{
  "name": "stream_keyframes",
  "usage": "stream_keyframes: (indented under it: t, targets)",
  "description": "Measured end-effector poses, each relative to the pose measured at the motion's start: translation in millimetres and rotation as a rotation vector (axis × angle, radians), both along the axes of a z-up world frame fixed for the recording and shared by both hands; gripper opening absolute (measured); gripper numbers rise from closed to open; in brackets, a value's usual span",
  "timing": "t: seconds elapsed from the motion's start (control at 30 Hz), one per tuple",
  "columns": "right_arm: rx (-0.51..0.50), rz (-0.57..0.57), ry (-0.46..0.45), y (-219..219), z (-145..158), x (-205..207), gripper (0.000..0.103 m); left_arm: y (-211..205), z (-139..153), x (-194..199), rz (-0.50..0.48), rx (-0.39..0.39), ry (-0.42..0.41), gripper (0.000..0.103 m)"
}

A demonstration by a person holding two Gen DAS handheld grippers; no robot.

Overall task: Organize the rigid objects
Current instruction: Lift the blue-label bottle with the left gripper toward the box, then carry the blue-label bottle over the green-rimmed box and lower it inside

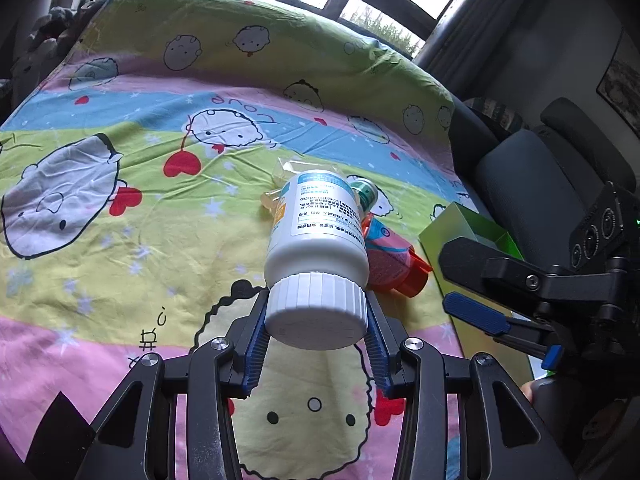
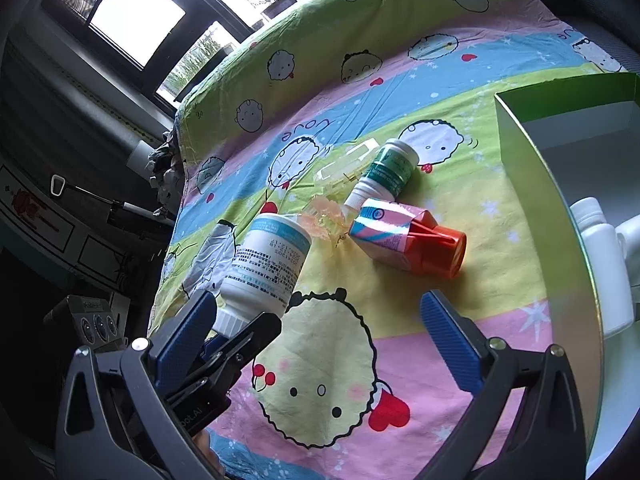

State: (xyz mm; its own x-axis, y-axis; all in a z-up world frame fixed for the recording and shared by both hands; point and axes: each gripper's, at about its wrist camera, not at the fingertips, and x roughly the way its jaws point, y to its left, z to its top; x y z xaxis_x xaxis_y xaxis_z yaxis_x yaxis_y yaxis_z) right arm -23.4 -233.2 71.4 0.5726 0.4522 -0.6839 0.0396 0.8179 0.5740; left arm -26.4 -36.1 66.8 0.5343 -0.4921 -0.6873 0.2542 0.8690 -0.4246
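- left wrist view: the left tool is clamped on the ribbed cap of a large white bottle, blue pads on both sides of the cap, the bottle's body pointing away above the cartoon sheet.
- right wrist view: the right tool stands with its pads wide apart and nothing between them.
- ahead of the right tool an orange-capped carton lies on its side, touching a green-labelled bottle beyond it.
- a green box sits at the right, with small white bottles inside.
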Motion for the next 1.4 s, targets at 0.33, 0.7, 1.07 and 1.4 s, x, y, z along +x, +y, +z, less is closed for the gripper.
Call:
stream_keyframes:
  t: [0.33, 0.7, 1.07, 1.4]
  targets:
    - [0.076, -0.009, -0.003, -2.3, -0.4, 0.0, 0.102, -16.2, 14.5, -16.3, -0.097, -0.036, -0.067, 0.044]
    - [0.126, 0.041, -0.033, 0.7, 4.0, -2.5, 0.078, -24.8, 19.4, -23.9, -0.148, -0.062, -0.09, 0.044]
    - [0.098, 0.025, -0.12, -7.7, 26.8, -14.2, 0.061, -42.8, 38.2, -29.3, -0.191, -0.078, -0.141, 0.044]
    - [0.085, -0.079, -0.183, -51.6, 46.4, -33.9, 0.061, -91.7, 60.4, -34.2, -0.288, -0.063, -0.185, 0.044]
